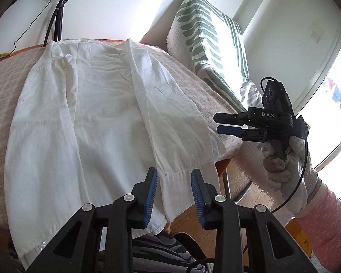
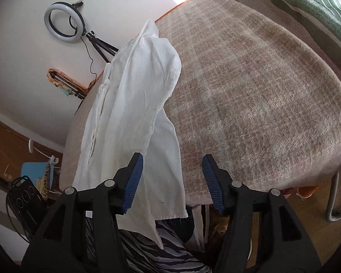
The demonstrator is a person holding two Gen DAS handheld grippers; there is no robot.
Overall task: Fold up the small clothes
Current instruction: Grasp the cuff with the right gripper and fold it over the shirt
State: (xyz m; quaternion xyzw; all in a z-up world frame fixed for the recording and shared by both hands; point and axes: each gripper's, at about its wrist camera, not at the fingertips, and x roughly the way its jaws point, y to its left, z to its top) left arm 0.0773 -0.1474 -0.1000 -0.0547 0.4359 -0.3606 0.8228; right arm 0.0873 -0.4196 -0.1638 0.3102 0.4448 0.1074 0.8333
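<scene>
A white garment (image 1: 97,118) lies spread on the beige checked blanket (image 1: 2,86), one sleeve folded over the body with its cuff hanging past the near edge. My left gripper (image 1: 174,195) stands open above that cuff, and its blue pads do not press the cloth. The right gripper (image 1: 218,124), in a gloved hand (image 1: 291,170), hovers off the blanket's right edge with a small gap between its jaws. In the right wrist view the right gripper (image 2: 173,182) is open over the near edge of the blanket (image 2: 250,91), with the garment (image 2: 136,104) lying long and narrow to its left.
A green-patterned cushion (image 1: 202,29) leans against the wall at the back right. A ring light on a tripod (image 2: 64,21) stands behind the table. Zebra-striped fabric (image 2: 152,250) shows below the near edge. Wooden floor (image 2: 307,216) and a metal leg are at the right.
</scene>
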